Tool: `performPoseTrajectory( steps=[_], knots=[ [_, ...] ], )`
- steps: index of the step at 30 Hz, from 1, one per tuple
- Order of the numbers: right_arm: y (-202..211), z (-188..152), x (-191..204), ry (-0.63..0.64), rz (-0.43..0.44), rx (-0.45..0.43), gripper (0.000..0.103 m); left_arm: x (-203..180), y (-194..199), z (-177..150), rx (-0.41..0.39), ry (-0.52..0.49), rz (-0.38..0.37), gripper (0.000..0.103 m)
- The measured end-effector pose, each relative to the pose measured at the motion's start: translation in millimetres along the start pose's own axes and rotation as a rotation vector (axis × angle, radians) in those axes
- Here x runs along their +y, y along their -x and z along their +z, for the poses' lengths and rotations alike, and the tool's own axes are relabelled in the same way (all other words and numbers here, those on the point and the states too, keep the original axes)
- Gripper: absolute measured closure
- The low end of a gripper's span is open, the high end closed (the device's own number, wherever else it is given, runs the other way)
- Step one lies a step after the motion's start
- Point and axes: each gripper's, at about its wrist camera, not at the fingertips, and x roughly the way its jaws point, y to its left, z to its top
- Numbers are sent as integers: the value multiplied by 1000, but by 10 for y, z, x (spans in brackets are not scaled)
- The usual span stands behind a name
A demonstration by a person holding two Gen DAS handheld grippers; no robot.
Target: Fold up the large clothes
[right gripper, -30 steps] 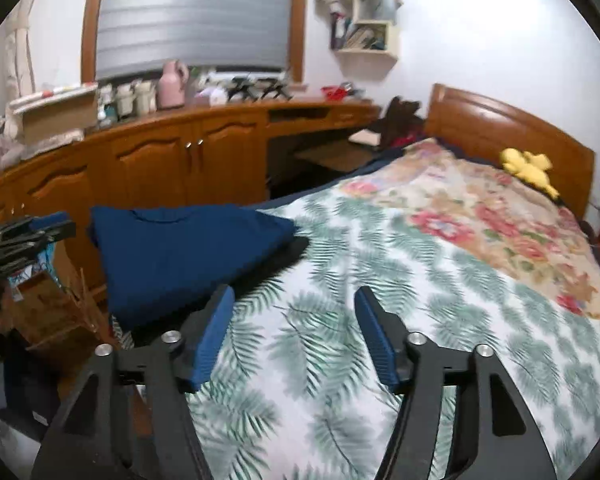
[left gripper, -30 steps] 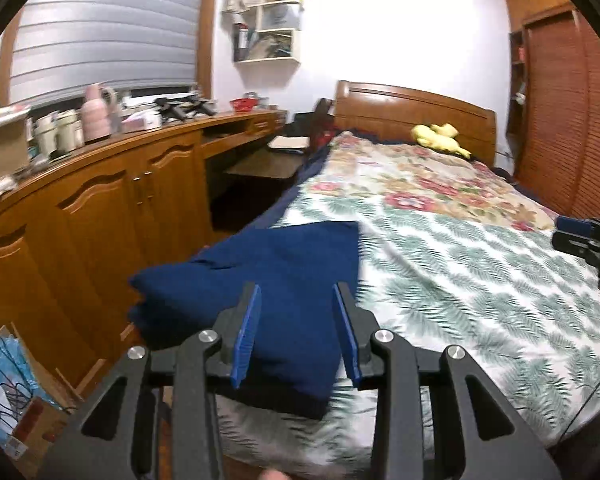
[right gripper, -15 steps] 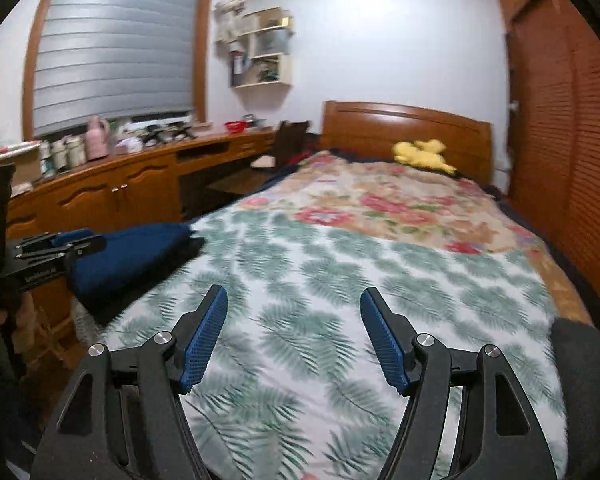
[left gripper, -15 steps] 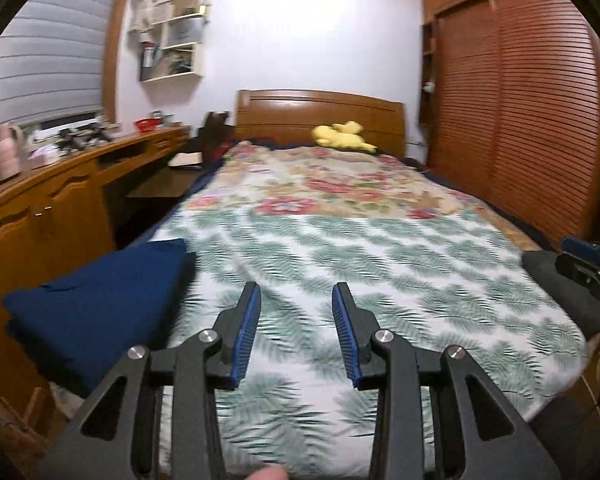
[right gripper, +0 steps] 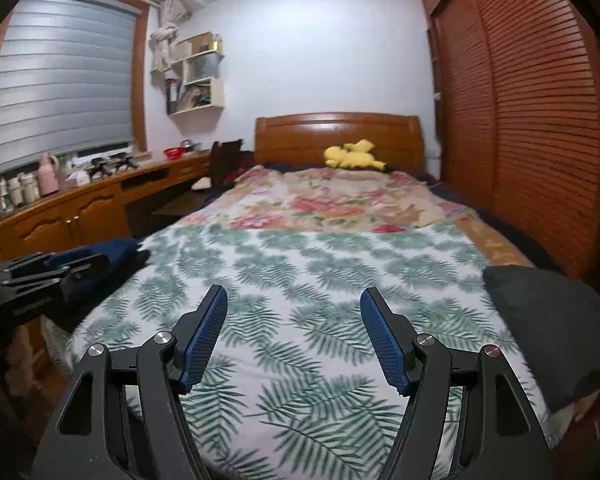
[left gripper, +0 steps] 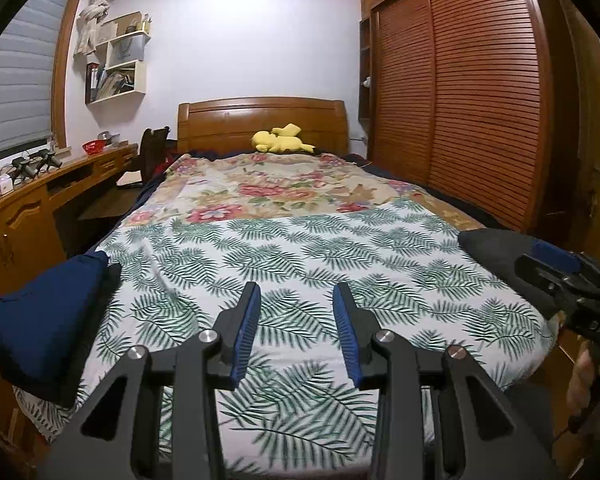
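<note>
A folded navy garment (left gripper: 40, 312) lies at the bed's (left gripper: 300, 264) left foot corner; that item appears finished. A dark grey garment (right gripper: 556, 320) sits at the right foot corner, evidently awaiting folding. The left gripper (left gripper: 296, 328) hangs above the leaf-print sheet, fingers partly parted, holding nothing. The right gripper (right gripper: 294, 336) is wider, likewise empty.

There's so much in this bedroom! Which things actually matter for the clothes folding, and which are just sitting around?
For the folding:
- folded navy garment
- dark grey garment
- left gripper, open and empty
- right gripper, open and empty
- leaf-print bedspread

Just lying about:
- yellow plush toy
- pink jug
- red bowl
- wall shelves
</note>
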Motion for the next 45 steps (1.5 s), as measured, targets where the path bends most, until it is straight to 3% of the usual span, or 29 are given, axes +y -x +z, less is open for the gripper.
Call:
performPoseTrajectory(
  steps=[45],
  knots=[
    [133, -49, -54, -37, 15, 0, 32, -99, 113, -51, -16, -3, 9, 66]
  ],
)
